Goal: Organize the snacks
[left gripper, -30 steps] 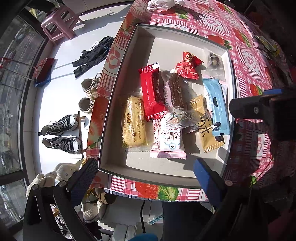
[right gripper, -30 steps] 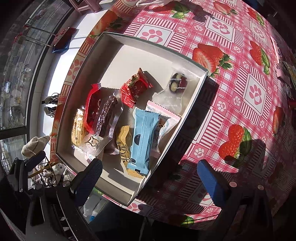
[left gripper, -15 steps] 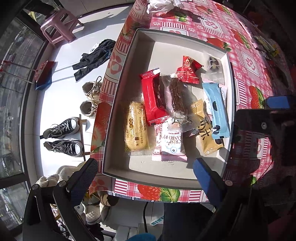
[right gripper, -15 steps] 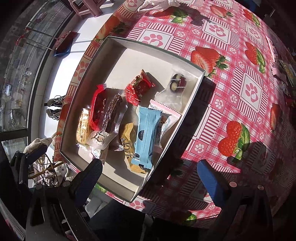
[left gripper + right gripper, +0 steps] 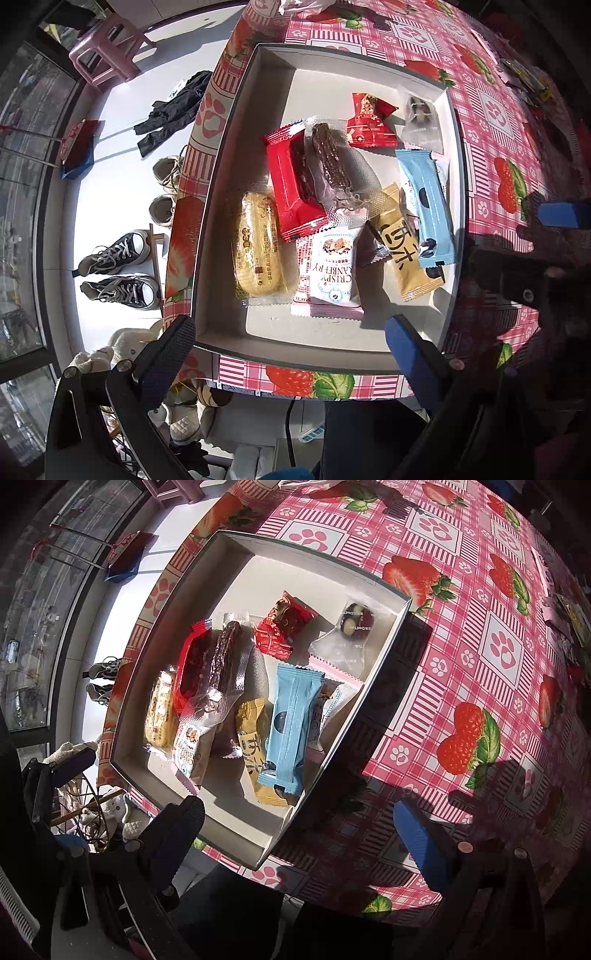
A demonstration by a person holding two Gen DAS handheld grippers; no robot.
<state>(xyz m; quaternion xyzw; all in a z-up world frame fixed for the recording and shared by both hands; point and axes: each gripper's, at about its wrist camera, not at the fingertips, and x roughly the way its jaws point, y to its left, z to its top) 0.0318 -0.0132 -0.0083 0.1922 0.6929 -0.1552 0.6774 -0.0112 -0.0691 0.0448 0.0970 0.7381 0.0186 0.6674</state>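
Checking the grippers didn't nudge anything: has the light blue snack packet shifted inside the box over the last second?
No. The light blue packet lies as before over the yellow packet, beside the box's right wall.

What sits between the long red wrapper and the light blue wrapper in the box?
In the left wrist view, between the long red wrapper and the light blue wrapper lie a clear-wrapped brown bar and, nearer the camera, a yellow-gold packet.

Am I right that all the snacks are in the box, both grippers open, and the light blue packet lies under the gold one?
Not quite: the light blue packet lies on top of the gold packet, as the right wrist view shows. The rest holds: snacks sit in the box, and the left gripper and right gripper are open.
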